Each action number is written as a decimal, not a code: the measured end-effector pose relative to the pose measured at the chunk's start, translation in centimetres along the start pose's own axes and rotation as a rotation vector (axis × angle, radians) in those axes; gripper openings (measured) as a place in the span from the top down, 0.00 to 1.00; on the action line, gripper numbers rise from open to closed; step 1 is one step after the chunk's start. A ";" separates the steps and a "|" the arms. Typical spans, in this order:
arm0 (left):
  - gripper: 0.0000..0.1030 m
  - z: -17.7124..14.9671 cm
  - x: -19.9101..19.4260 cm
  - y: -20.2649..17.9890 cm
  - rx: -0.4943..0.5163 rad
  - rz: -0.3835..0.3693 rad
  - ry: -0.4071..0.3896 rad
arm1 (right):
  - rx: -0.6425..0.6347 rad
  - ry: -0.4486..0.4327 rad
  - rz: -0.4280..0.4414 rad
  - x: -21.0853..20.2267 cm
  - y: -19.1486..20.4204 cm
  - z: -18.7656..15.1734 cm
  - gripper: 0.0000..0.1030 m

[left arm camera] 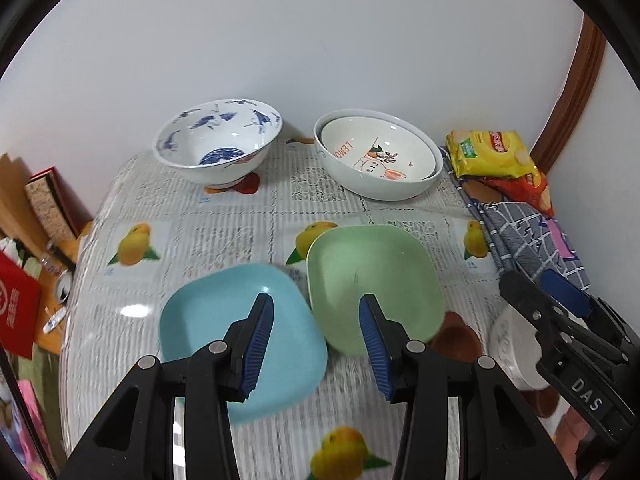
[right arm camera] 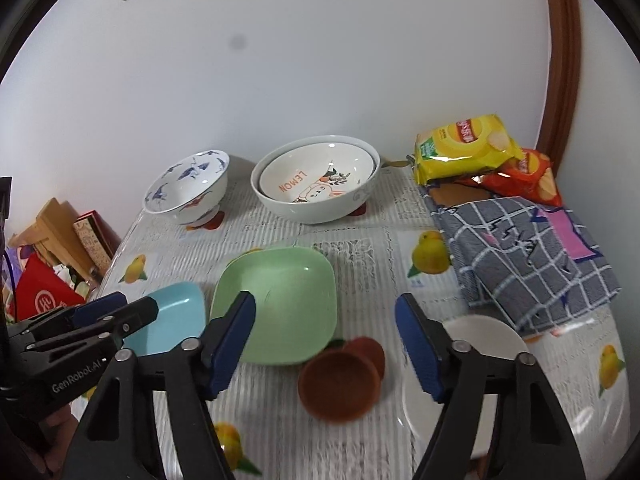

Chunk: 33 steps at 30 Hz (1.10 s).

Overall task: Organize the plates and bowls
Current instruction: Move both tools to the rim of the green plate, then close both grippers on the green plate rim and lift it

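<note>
Left gripper (left arm camera: 316, 332) open at moderate width, nothing between the pads, poised over the gap between blue plate (left arm camera: 224, 320) and green plate (right arm camera: 280, 304); right gripper (right arm camera: 326, 340) open wider, empty, above two brown saucers (right arm camera: 340, 384). Landmark: green plate, mid-table (right arm camera: 360, 248). Behind it, nested white bowls (right arm camera: 316, 188); behind and left, blue-patterned bowl (right arm camera: 188, 192). White plate (right arm camera: 488, 336) right and nearer the camera. Blue plate just left. Brown saucers overlapping at its near edge. Checked cloth (right arm camera: 528, 256) and snack bags (right arm camera: 464, 148) to the right.
</note>
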<state>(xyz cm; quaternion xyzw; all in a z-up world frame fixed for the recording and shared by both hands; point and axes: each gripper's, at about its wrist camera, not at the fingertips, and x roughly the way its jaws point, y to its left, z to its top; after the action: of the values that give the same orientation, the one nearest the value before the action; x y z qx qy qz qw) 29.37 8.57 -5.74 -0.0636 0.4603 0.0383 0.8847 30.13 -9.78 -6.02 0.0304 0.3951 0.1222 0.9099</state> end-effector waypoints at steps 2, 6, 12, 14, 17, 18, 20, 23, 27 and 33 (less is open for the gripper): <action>0.59 0.7 1.4 -0.1 0.009 -0.001 0.016 | 0.004 0.020 0.000 1.7 -0.1 0.4 0.40; 0.59 1.8 3.9 -0.1 0.027 -0.002 0.037 | 0.000 0.054 -0.009 5.2 -0.1 1.1 0.42; 0.53 2.5 7.4 0.4 0.016 0.001 0.081 | 0.004 0.097 -0.002 8.8 -0.2 0.8 0.42; 0.53 2.6 8.4 0.5 0.023 0.005 0.092 | 0.015 0.116 -0.010 9.8 -0.7 0.5 0.42; 0.53 2.8 9.7 0.4 0.019 0.000 0.106 | 0.017 0.134 -0.015 10.4 -1.0 0.1 0.42; 0.53 2.8 10.1 0.4 0.018 -0.007 0.107 | 0.017 0.138 -0.025 10.7 -1.1 0.1 0.42; 0.53 2.9 10.5 0.3 0.019 -0.015 0.105 | 0.013 0.133 -0.034 10.7 -1.0 0.0 0.42; 0.53 2.9 11.2 0.1 0.027 -0.020 0.112 | 0.003 0.140 -0.033 11.0 -0.9 0.0 0.42; 0.53 2.8 12.3 0.2 0.018 -0.022 0.129 | 0.000 0.165 -0.036 11.9 -0.7 -0.2 0.46; 0.63 2.6 13.1 0.1 0.026 -0.029 0.141 | 0.003 0.198 -0.070 13.2 -0.7 -0.7 0.52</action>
<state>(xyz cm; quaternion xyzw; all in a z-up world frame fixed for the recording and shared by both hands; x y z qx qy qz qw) 38.97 9.18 -14.99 -0.0616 0.5207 0.0148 0.8514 38.48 -7.21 -16.02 0.0060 0.4840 0.0923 0.8702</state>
